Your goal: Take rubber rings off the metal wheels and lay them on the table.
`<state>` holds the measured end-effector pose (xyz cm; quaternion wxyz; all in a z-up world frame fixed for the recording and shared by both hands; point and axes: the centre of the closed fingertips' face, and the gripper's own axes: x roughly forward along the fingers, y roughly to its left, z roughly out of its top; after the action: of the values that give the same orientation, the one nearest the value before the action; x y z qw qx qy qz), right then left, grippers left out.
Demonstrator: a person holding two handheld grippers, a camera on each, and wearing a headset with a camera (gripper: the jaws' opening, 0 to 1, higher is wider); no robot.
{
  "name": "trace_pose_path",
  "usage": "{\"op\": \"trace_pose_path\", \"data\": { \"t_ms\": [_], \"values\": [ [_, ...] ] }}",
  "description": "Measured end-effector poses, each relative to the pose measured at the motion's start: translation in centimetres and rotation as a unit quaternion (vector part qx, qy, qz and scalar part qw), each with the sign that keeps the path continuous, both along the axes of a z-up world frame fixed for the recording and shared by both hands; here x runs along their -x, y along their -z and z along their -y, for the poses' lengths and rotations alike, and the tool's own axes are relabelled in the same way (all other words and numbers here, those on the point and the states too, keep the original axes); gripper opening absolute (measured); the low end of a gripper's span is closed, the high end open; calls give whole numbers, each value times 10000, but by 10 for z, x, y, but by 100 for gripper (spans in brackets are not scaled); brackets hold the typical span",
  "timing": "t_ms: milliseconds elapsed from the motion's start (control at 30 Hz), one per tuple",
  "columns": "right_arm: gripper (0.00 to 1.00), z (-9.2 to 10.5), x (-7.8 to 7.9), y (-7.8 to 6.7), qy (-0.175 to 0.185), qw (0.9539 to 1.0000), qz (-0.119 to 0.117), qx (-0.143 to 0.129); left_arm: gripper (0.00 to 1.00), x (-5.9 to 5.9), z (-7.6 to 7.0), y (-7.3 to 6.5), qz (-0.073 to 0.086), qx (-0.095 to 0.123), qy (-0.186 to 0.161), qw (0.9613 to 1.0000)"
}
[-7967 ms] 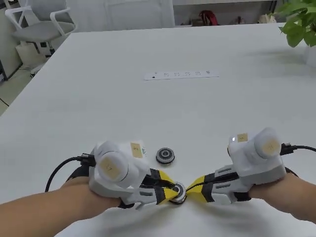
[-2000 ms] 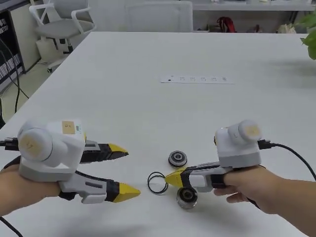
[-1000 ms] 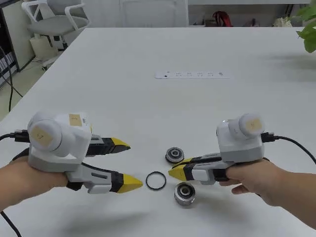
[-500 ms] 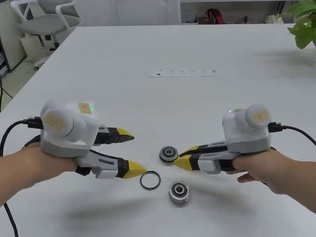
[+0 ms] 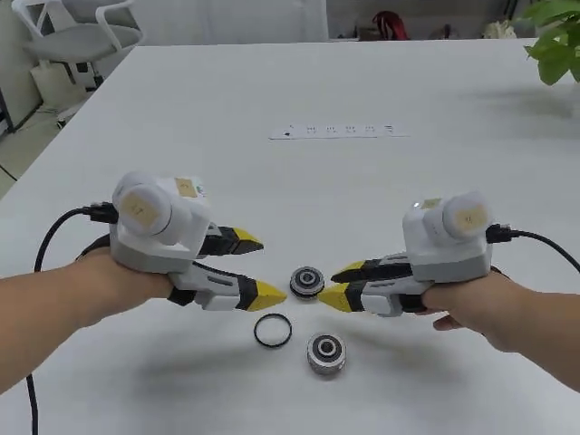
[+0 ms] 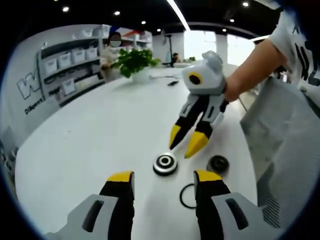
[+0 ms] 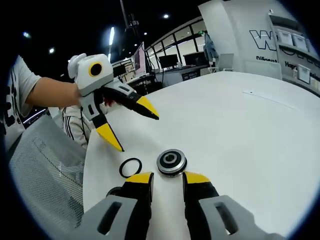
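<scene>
Left gripper [image 5: 269, 267] and right gripper [image 5: 328, 285] face each other on the white surface [image 5: 181, 118].
The left jaws are spread wide and the right jaws narrowly parted. A dark-rimmed wheel [image 5: 306, 281] lies between the 2 sets of tips, untouched. Nearer the person, 1 loose rubber ring [image 5: 273, 330] lies flat just beside a silver wheel [image 5: 325, 353]. A power strip [image 5: 337, 131] lies farther back.

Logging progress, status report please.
Both empty: left claw open, right claw open. One rubber ring on table. Claws flank one wheel; second wheel beside ring. Nothing blocking.
</scene>
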<state>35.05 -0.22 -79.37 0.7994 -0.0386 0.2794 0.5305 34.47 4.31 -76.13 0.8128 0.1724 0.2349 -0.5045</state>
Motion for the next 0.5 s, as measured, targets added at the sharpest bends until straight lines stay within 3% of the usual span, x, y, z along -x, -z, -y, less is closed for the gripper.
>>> {"op": "trace_pose_path", "data": {
  "t_ms": [367,500],
  "values": [
    [20,-5,-2,6,-38,10000,52,34,43,-10,12,14,-266,98,-94,9996],
    [20,-6,-3,6,-27,10000,52,-10,40,-8,17,20,-353,83,-56,9993]
  ]
}}
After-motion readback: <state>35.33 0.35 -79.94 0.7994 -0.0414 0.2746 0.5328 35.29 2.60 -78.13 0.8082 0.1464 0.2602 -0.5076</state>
